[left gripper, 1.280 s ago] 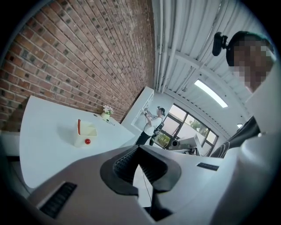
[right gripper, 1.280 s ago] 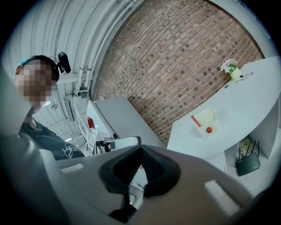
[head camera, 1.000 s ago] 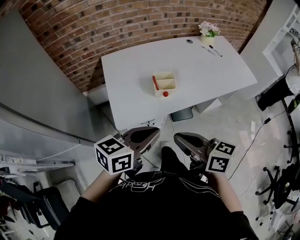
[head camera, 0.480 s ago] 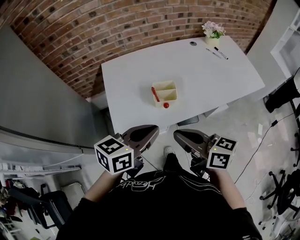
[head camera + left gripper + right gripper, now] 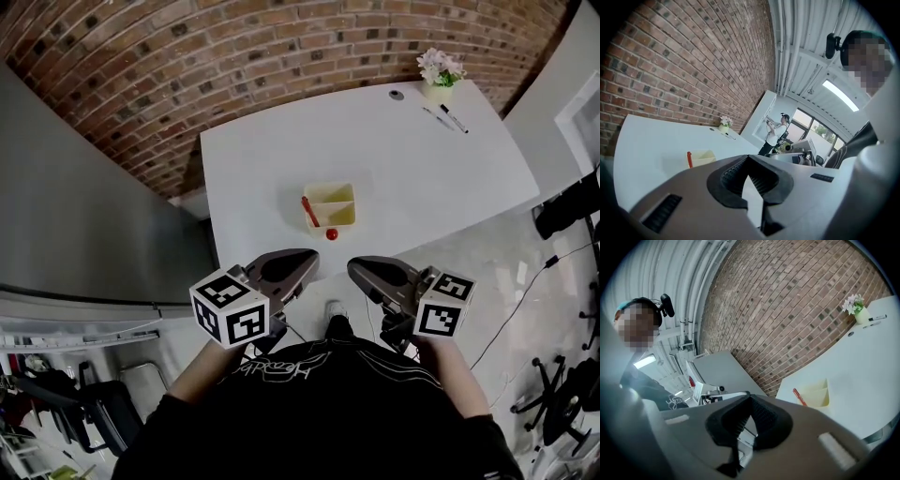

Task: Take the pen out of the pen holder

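Observation:
A pale yellow two-compartment pen holder (image 5: 332, 205) sits near the front edge of the white table (image 5: 262, 159). A red pen (image 5: 308, 211) leans in its left compartment, and a small red ball (image 5: 331, 234) lies just in front of it. My left gripper (image 5: 309, 261) and right gripper (image 5: 356, 273) hover side by side short of the table edge, both shut and empty. In the left gripper view the holder (image 5: 702, 156) and pen (image 5: 689, 159) lie beyond the closed jaws of the left gripper (image 5: 748, 157). The right gripper view shows the holder (image 5: 817, 394) and pen (image 5: 798, 396) past the right gripper (image 5: 749, 395).
A potted flower (image 5: 440, 71), two black markers (image 5: 452, 117) and a small dark disc (image 5: 397, 95) are at the table's far right corner. A brick wall (image 5: 234, 56) stands behind, a grey cabinet (image 5: 84, 206) at left. A person (image 5: 776, 133) stands far off by the windows.
The table and pen holder have come closer in the head view as I move forward. Both grippers stay shut and keep their places side by side.

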Tool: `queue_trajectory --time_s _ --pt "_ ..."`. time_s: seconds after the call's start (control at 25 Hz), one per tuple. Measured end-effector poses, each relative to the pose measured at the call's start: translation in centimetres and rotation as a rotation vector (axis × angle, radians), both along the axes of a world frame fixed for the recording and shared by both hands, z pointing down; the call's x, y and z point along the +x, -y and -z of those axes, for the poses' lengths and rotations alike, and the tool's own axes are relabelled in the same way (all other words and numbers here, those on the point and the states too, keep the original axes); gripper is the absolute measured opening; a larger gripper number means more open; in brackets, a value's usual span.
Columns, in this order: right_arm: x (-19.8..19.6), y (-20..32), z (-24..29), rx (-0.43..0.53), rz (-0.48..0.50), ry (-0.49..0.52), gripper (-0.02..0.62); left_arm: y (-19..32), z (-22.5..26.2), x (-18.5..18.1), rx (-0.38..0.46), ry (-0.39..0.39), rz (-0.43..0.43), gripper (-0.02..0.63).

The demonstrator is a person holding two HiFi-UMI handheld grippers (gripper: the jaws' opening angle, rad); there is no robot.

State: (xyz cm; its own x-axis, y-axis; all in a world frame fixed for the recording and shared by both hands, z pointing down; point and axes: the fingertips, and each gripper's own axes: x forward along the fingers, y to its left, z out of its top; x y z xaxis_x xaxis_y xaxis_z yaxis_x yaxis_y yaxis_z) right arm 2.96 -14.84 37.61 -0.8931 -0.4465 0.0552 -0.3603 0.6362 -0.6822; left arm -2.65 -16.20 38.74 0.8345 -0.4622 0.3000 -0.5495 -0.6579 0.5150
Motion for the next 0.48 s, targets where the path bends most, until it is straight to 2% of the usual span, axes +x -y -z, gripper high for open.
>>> queue_trajectory --time_s 0.48 --pt "0.7 4.8 -1.5 -0.036 0.018 0.006 0.002 5.0 -1.7 -0.2 0.000 0.054 0.041 0.003"
